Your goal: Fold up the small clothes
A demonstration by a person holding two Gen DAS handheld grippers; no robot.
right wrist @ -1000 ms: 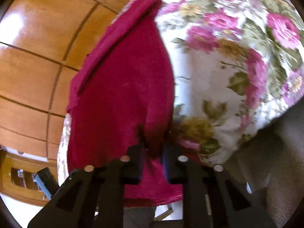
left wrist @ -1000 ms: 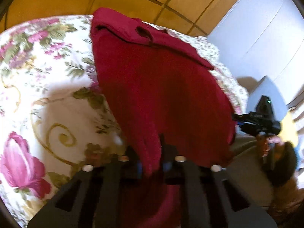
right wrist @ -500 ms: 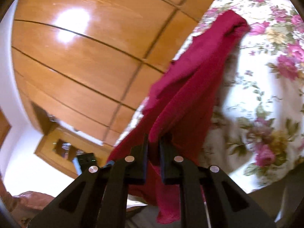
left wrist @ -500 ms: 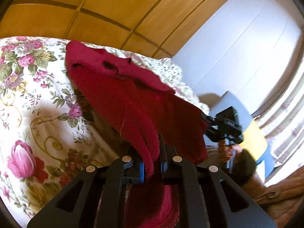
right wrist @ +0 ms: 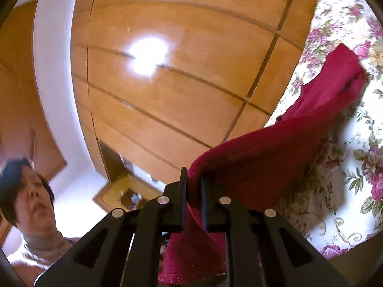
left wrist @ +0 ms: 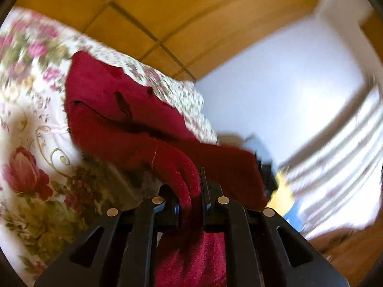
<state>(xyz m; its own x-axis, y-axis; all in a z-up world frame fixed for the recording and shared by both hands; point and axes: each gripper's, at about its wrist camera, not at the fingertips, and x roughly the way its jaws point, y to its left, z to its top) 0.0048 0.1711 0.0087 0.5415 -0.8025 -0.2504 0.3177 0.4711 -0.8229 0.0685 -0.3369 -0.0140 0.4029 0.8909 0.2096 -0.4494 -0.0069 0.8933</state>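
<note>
- In the left wrist view, the flowered bedspread (left wrist: pixel 31 124) fills the left side, white with pink roses and green leaves, blurred near its far edge.
- The red garment (left wrist: pixel 115 119) lies partly on that bedspread; its far end rests flat on the cloth, and its near end rises off the bed toward the camera.
- A dark slit and a small hole show in the upper layer of the garment.
- The left tongs (left wrist: pixel 191 201) are drawn narrow and pinch a bunched fold of the garment; the cloth runs between the two fingers and hangs down below them.
- Behind the bed stands a wooden panelled wall (left wrist: pixel 167 12), and to its right a white wall (left wrist: pixel 275 91); farther right are pale, blurred drapes (left wrist: pixel 340 157).
- In the right wrist view, a person (right wrist: pixel 26 203) appears at the lower left edge, beside a white door frame (right wrist: pixel 50 76).
- The wooden panelled wall takes up the middle, with a bright glare spot on it.
- The right tongs (right wrist: pixel 192 198) are also narrow, clamped on an edge of the same garment, whose hem hangs beneath the fingers.
- From the tongs the garment stretches up and to the right, its far end touching the bedspread on the right side.
</note>
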